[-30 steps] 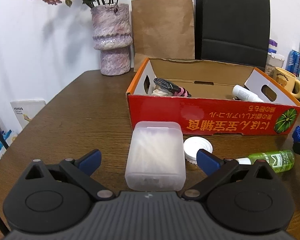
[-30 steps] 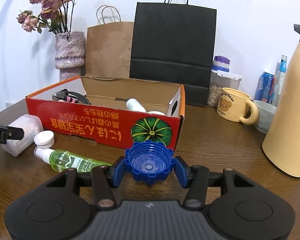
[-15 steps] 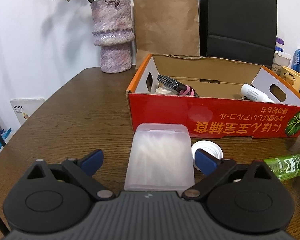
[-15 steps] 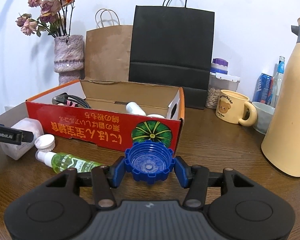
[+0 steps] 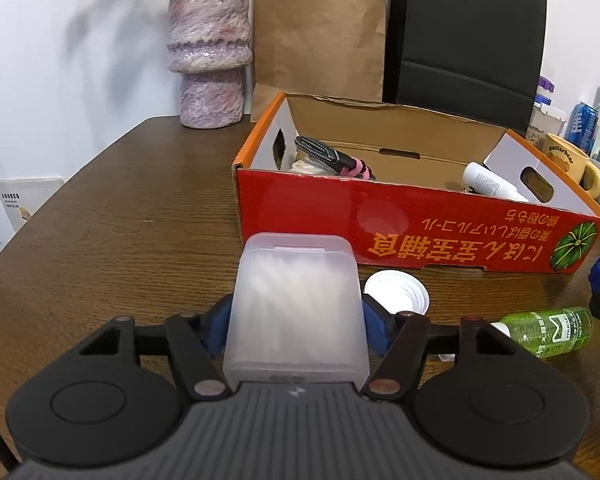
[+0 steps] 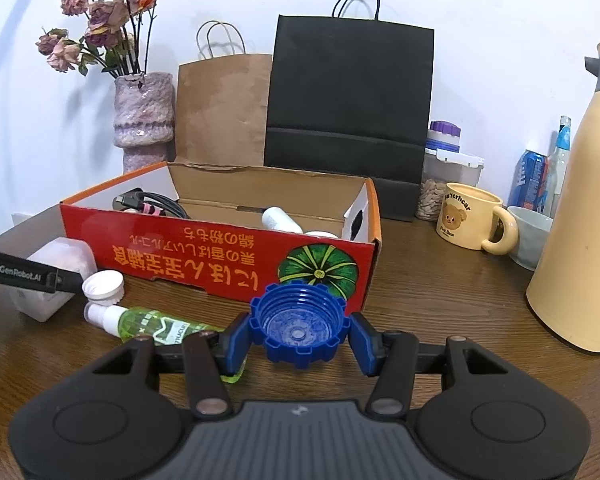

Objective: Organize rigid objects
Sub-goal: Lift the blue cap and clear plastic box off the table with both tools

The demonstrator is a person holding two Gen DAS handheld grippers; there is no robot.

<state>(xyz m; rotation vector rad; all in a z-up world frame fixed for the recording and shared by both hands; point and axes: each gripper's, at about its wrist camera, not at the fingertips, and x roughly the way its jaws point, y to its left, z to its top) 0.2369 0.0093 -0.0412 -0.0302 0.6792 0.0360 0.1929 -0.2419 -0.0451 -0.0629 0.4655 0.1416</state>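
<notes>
My left gripper (image 5: 296, 330) has just been closing, and its blue pads now press the sides of one frosted, rounded plastic box (image 5: 296, 308) at lower centre. My right gripper (image 6: 299, 334) clamps one ribbed blue cap (image 6: 299, 326), mouth up. Ahead I see one red cardboard box (image 5: 400, 236), one white cap (image 5: 396, 294) and one green bottle (image 5: 548, 330) lying on the wood-grain table (image 5: 120, 240).

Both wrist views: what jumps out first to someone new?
The red cardboard box mid-table, part filled. In front of it the left gripper has just been closing on a frosted plastic case, pads on its sides, and the right gripper pinches a blue ridged cap.
</notes>
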